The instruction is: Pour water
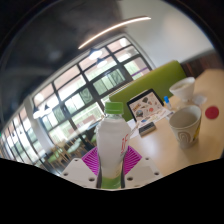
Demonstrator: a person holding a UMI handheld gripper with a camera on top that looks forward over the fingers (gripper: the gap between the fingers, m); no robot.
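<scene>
The gripper (112, 168) is clamped on a clear water bottle (112, 140), held above the table (165, 155). A paper cup (186, 126) stands ahead; next likely means tipping the bottle over it.

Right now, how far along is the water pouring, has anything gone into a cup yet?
Done: the gripper has closed both fingers on the bottle, green cap on, and lifted it; the view is tilted. In hand: carrying it toward the paper cups standing beyond and to one side on the table. Left: tipping and pouring. No water stream shows, and I cannot see inside the cups.
</scene>
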